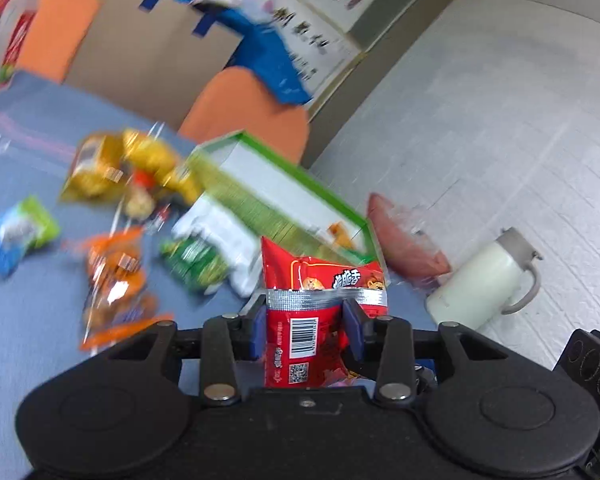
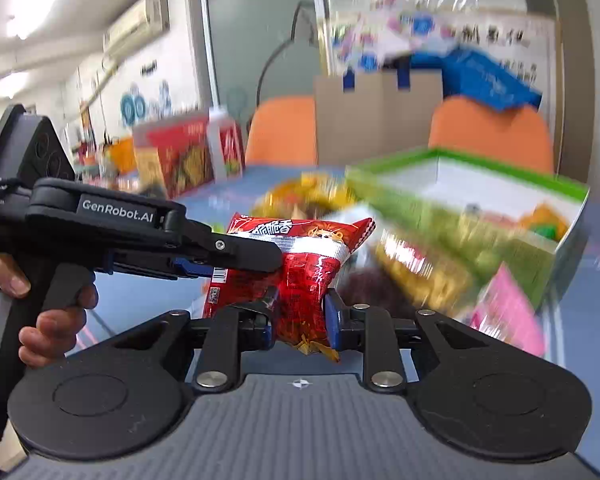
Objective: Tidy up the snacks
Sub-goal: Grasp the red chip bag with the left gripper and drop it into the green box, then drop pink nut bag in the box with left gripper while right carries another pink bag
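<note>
Out past the tongs on the left view, a white thermos jug (image 1: pixel 486 284) with a grey lid and handle lies tipped on the pale floor (image 1: pixel 500 120), off to the right and near the fingertips. Straight ahead and beyond, an orange chair (image 1: pixel 252 116) backs onto a flat brown cardboard sheet (image 1: pixel 156 68) with blue tape tabs. Over on the right view, two orange chairs (image 2: pixel 492 136) sit far ahead, the cardboard (image 2: pixel 376 120) between them, a blue box (image 2: pixel 488 76) resting above the right-hand one. High to the left, an air conditioner (image 2: pixel 136 26) hangs on the wall, everything blurred.
</note>
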